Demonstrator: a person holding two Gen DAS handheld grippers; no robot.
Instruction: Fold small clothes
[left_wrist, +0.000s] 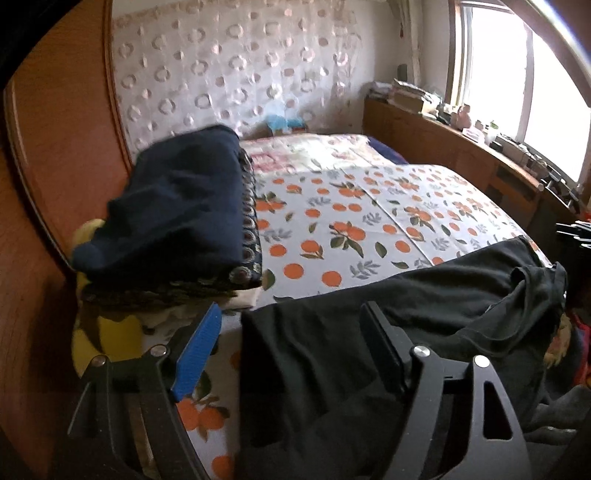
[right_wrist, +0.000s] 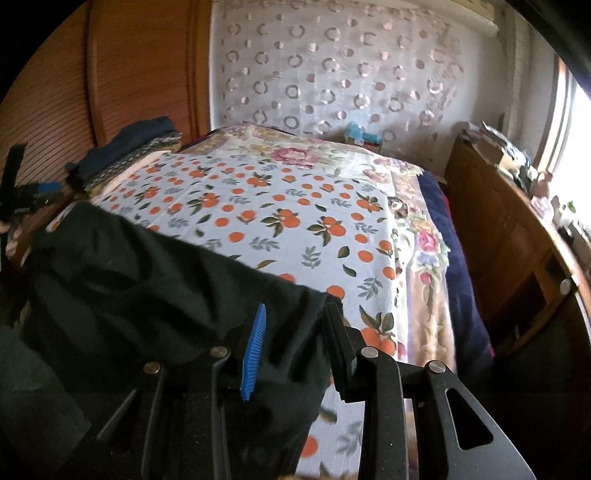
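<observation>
Your left hand-held gripper stands wide apart, your right hand-held gripper partly apart; the black garment lies between both, unpressed, not yet folded. A folded pile sits ahead-left of the left one.

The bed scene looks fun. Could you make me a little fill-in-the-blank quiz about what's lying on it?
1. The sheet is printed with ____ fruits and leaves.
2. The garment lying between the open fingers of the left gripper is ____ in colour.
3. On top of the stack by the wooden wall lies a folded ____ blue cloth.
4. The curtain behind the bed has a pattern of ____.

Missing words: orange; black; dark; rings
</observation>
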